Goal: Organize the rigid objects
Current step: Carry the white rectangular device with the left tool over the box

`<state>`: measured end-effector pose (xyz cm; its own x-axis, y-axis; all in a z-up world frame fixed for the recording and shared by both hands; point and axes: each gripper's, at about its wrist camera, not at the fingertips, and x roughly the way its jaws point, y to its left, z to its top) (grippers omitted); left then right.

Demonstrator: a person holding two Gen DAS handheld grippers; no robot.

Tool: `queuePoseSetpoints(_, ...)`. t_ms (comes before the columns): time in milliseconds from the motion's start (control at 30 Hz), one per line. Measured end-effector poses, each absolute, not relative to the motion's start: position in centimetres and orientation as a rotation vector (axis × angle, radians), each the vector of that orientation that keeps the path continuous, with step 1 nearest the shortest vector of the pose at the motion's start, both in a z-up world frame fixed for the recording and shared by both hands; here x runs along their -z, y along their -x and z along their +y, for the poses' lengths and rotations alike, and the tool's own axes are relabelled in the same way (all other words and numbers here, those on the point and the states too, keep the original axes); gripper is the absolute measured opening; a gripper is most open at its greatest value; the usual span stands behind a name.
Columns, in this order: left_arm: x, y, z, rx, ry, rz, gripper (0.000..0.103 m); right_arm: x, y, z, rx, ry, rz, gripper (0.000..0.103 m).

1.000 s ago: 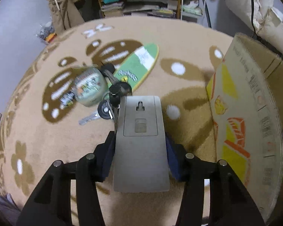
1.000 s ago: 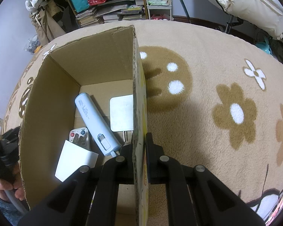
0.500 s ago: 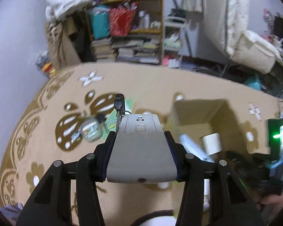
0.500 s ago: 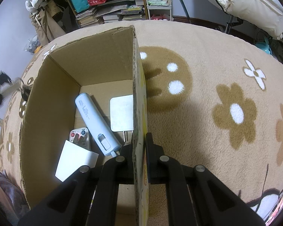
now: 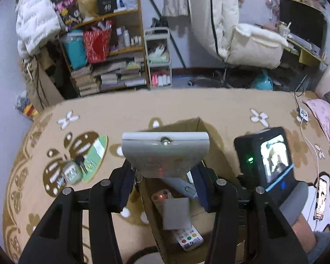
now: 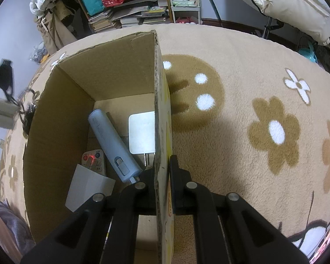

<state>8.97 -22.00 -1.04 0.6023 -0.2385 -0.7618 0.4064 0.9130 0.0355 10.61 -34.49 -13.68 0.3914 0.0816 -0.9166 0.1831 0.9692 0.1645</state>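
Between the padded fingers of the left gripper [image 5: 165, 171], in the left wrist view, a flat grey plastic device with a rounded edge and a small screw [image 5: 165, 151] is clamped and held in the air over the open brown cardboard box [image 5: 178, 125]. Below it, on the box floor, a white remote control with coloured buttons [image 5: 188, 237], a grey card [image 5: 176, 213] and a pale blue cylindrical device [image 5: 180, 184] are seen. On the beige flower-patterned carpet [image 5: 125, 107] left of the box, a green oval board [image 5: 94, 158], a small round tin [image 5: 71, 172] and a black key [image 5: 81, 162] are left lying close together.

From the right wrist view, the right gripper [image 6: 162, 171] is closed on the upright right wall of the cardboard box [image 6: 161, 114], one finger inside and one outside. Inside, the pale blue cylinder [image 6: 112, 143] is laid diagonally, beside a white square adapter [image 6: 142, 133]. The remote [image 6: 93, 160] is partly covered by the grey card [image 6: 88, 189].
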Motion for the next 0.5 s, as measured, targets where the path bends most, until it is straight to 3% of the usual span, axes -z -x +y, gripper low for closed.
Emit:
queuePoseSetpoints(233, 3.6, -9.0, -22.6, 0.380, -0.230, 0.893, 0.049, 13.7, -10.6, -34.5, 0.065, -0.253, 1.171, 0.009)
queuePoseSetpoints(500, -1.4, -8.4, -20.8, 0.376, -0.126, 0.801, 0.049, 13.8, -10.6, -35.0, 0.061, -0.270, 1.169, 0.008)
